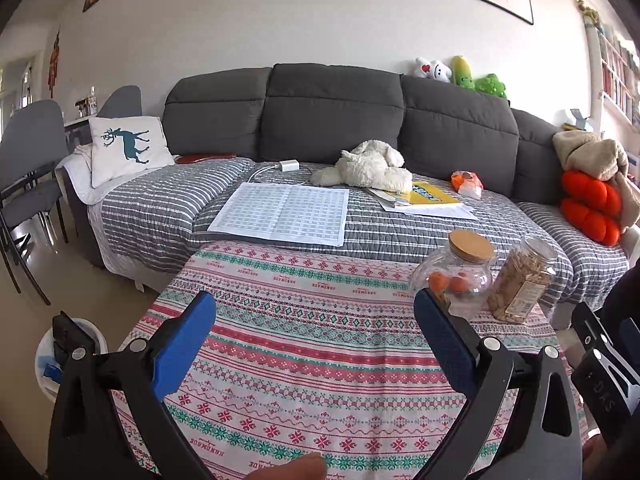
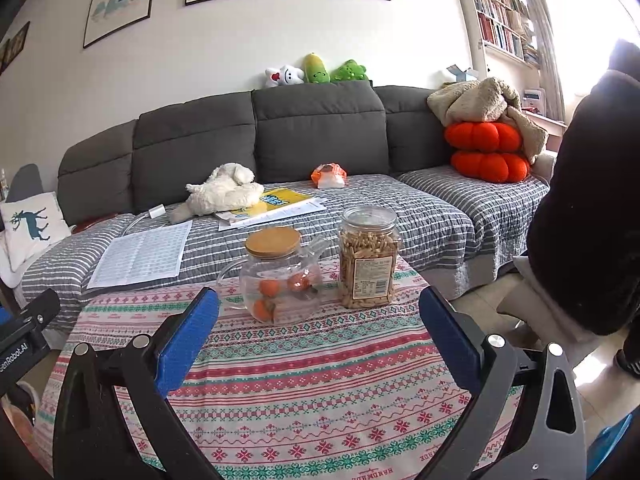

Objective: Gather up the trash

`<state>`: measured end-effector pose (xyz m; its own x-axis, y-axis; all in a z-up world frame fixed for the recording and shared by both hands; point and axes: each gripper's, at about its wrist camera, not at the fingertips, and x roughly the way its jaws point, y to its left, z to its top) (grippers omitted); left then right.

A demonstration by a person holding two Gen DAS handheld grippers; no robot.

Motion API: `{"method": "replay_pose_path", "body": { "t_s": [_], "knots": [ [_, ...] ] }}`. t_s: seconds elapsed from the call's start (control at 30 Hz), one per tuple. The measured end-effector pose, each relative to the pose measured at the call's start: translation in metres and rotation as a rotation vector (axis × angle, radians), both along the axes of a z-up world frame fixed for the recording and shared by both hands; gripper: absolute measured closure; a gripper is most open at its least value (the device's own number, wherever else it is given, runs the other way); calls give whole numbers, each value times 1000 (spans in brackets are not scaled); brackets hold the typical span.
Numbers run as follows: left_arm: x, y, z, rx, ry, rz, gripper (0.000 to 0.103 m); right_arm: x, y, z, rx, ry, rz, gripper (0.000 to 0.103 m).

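Observation:
An orange and white crumpled wrapper (image 1: 466,184) (image 2: 329,175) lies on the striped sofa cover, right of the white plush dog (image 1: 366,168) (image 2: 222,194). A white bin (image 1: 72,356) with blue items inside stands on the floor left of the table. My left gripper (image 1: 316,320) is open over the patterned tablecloth (image 1: 304,340), nothing between its blue pads. My right gripper (image 2: 320,316) is open too, held above the same tablecloth (image 2: 304,380) just short of the glass teapot (image 2: 276,276) and the snack jar (image 2: 368,256).
Printed sheets (image 1: 282,214) (image 2: 140,254) and a yellow booklet (image 1: 426,196) (image 2: 276,200) lie on the sofa (image 1: 332,112). Orange pumpkin cushions (image 2: 486,152) and a beige blanket sit at its right end. A person in dark clothes (image 2: 588,200) stands at the right. Grey chairs (image 1: 32,168) stand left.

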<state>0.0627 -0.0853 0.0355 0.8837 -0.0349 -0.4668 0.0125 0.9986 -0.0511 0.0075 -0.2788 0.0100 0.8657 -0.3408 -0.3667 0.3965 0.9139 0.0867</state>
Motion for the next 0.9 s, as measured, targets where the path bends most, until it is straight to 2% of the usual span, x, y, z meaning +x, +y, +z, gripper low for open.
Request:
{"method": "replay_pose_path", "body": {
  "t_s": [0.9],
  "knots": [
    [-8, -9, 1, 17, -3, -36, 7, -2, 10, 5, -8, -15, 18, 7]
  ]
}}
